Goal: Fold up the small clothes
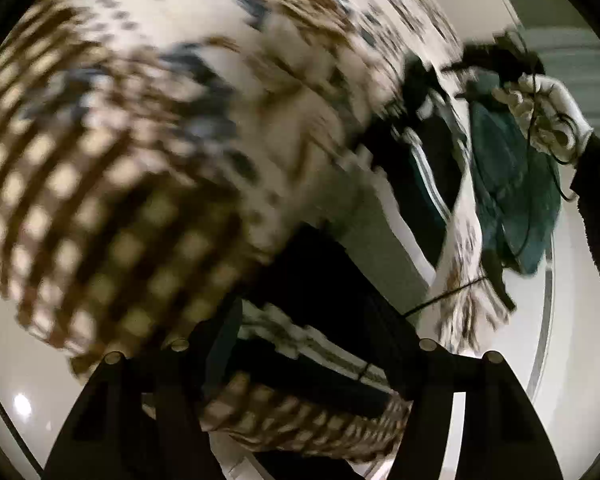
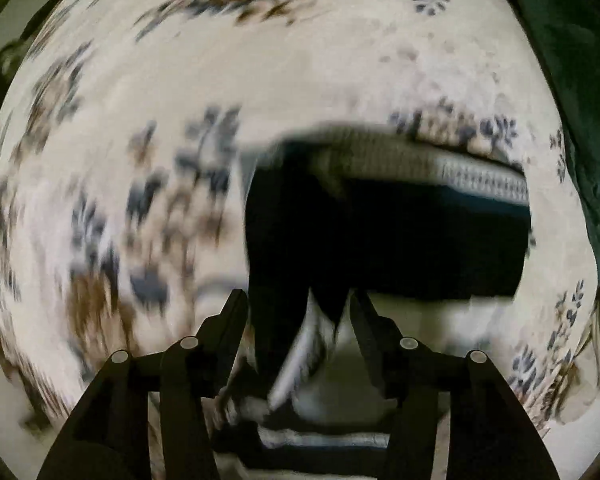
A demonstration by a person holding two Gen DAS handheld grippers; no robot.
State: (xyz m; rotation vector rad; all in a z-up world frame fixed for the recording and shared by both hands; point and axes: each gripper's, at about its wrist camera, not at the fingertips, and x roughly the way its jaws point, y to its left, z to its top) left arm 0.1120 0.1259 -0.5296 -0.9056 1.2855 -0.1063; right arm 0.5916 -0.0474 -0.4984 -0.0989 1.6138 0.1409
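Everything is motion-blurred. A black garment [image 2: 400,240] with a grey ribbed band [image 2: 460,168] lies on a cream cloth [image 2: 300,60] printed with blue and brown flowers. My right gripper [image 2: 298,308] points down at the garment's near corner. Its jaws stand apart, and a tip of black fabric sits loose between them. In the left wrist view the same black garment [image 1: 324,280] lies between the spread fingers of my left gripper [image 1: 312,344], above a brown-checked part of the cream cloth [image 1: 100,220]. Neither pad visibly presses on it.
A teal cloth [image 1: 516,192] lies at the right, under a white-gloved hand [image 1: 548,116] holding the other gripper. It also shows at the right edge of the right wrist view [image 2: 580,80]. A dark garment with white stripes [image 1: 428,176] lies beside it. The white table [image 1: 12,340] shows at the left.
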